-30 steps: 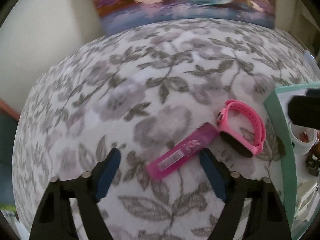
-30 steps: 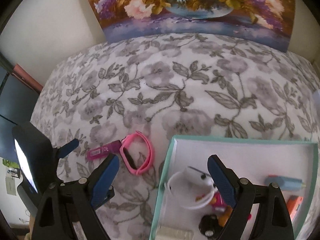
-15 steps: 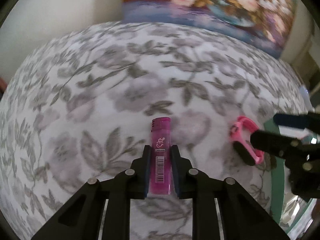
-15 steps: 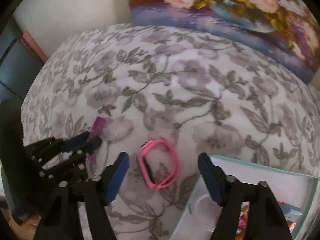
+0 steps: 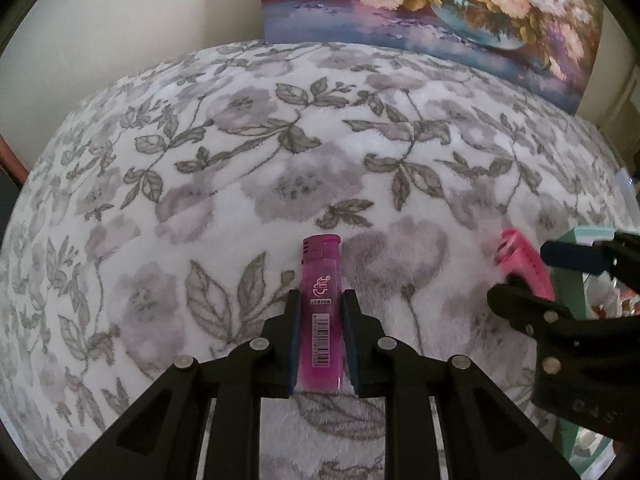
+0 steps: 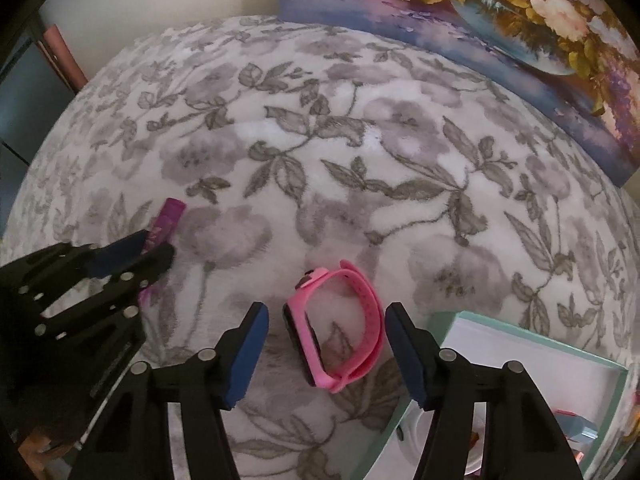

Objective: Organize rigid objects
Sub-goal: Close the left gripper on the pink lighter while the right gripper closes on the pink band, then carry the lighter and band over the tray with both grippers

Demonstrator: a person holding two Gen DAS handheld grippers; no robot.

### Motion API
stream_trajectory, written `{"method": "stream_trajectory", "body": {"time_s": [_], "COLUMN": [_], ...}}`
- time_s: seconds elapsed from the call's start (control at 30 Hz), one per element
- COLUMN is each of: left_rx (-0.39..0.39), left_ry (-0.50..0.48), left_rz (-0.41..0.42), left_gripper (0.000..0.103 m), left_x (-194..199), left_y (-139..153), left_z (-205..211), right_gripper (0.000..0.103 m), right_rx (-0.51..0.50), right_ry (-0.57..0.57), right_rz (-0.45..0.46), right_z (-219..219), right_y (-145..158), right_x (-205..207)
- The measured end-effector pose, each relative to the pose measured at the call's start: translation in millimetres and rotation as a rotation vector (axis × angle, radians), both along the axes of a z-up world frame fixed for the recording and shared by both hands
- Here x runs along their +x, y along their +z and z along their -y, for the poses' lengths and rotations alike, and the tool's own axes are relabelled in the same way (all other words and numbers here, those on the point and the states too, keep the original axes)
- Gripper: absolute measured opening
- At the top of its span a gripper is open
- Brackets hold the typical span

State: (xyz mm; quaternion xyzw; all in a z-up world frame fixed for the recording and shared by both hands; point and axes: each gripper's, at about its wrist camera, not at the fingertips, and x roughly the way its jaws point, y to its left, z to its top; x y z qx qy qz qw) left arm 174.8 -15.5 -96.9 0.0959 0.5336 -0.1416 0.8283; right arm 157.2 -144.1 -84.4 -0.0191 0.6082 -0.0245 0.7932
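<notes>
Only rightward — pink watch (image 6: 336,332), teal box (image 6: 520,332).

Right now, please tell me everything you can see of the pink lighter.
The lighter is translucent magenta plastic, with a darker cap at its far end, a white logo on the body and a barcode sticker near the base. It lies flat on the flowered cloth, pointing away from the camera. The left tool is shut on its lower half, one pad on each long side.

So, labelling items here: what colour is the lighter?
Translucent magenta-pink lighter, clearest in the left wrist view.
</notes>
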Motion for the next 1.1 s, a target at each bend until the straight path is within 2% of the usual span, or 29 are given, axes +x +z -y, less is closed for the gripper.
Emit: {"method": "stream_trajectory", "body": {"time_s": [0.07, 0.1, 0.17, 0.2, 0.4, 0.57, 0.73, 0.9, 1.1], "left_rx": [0.009, 0.002, -0.019, -0.032, -0.067, -0.110, -0.166, -0.224, -0.245], "left_ry": [0.004, 0.010, 0.026, 0.035, 0.042, 0.008, -0.065, -0.148, -0.198], "left_rz": [0.000, -0.004, -0.017, -0.025, -0.025, 0.017, 0.038, -0.012, -0.076], "left_gripper": [0.020, 0.020, 0.020, 0.020, 0.020, 0.020, 0.020, 0.020, 0.020], "left_x": [-2, -3, -4, -6, -25, -58, -101, -141, -170], "left_y": [1, 1, 3, 3, 22, 61, 93, 102, 93], "left_z": [2, 2, -2, -3, -4, 8, 37, 80, 121], "right_gripper": [0.053, 0.042, 0.031, 0.020, 0.019, 0.019, 0.019, 0.019, 0.020], "right_rx": [-0.026, -0.050, -0.003, 0.028, 0.141, 0.208, 0.150, 0.094, 0.083], "right_ry": [-0.010, -0.020, -0.052, -0.074, -0.118, -0.149, -0.233, -0.349, -0.414], "right_rz": [-0.006, -0.005, 0.003, 0.011, 0.074, 0.146, 0.184, 0.160, 0.106], "right_z": [3, 5, 12, 17, 29, 35, 63, 101, 128], "right_y": [-6, -8, -7, -5, 27, 64, 88, 84, 65], "right_x": [3, 2, -2, -5, -32, -68, -123, -178, -211]}}
